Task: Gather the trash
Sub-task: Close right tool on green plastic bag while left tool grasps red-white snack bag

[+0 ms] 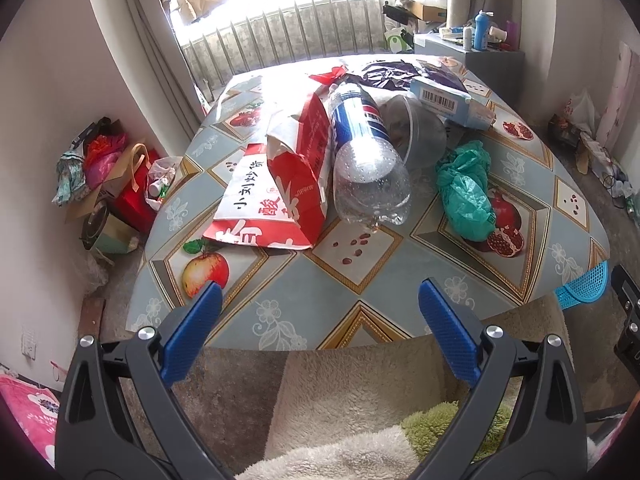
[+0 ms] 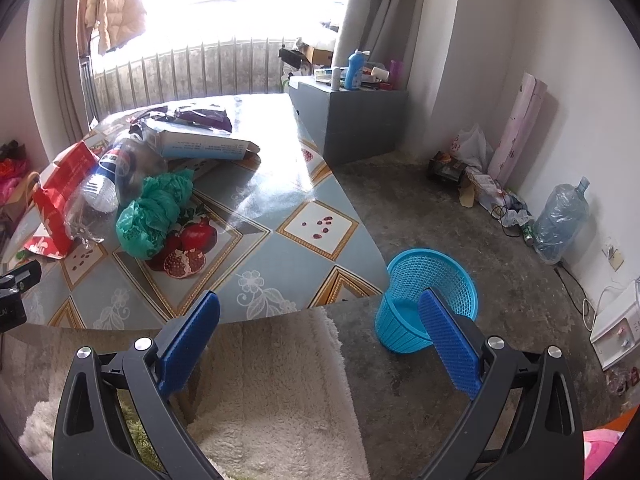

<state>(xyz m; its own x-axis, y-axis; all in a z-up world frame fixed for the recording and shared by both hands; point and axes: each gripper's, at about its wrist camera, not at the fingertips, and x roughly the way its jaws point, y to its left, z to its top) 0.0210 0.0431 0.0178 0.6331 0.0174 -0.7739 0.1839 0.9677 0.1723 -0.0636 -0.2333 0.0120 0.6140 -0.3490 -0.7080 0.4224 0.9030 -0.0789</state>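
Trash lies on a table (image 1: 360,280) with a fruit-print cloth: a red and white paper bag (image 1: 280,184), a clear plastic bottle (image 1: 368,160), a green plastic bag (image 1: 468,192), a clear tub (image 1: 424,128), a pale blue box (image 1: 440,96) and a purple wrapper (image 1: 400,70). My left gripper (image 1: 320,308) is open and empty over the table's near edge. My right gripper (image 2: 320,316) is open and empty, near the table's corner (image 2: 352,276). A blue mesh basket (image 2: 428,296) stands on the floor right of the table; its rim shows in the left wrist view (image 1: 584,288).
A fleece-covered seat (image 2: 272,392) is below both grippers. A grey cabinet (image 2: 352,120) with bottles stands behind the table. Bags (image 1: 112,176) pile on the floor at left. A water jug (image 2: 560,220) and clutter line the right wall.
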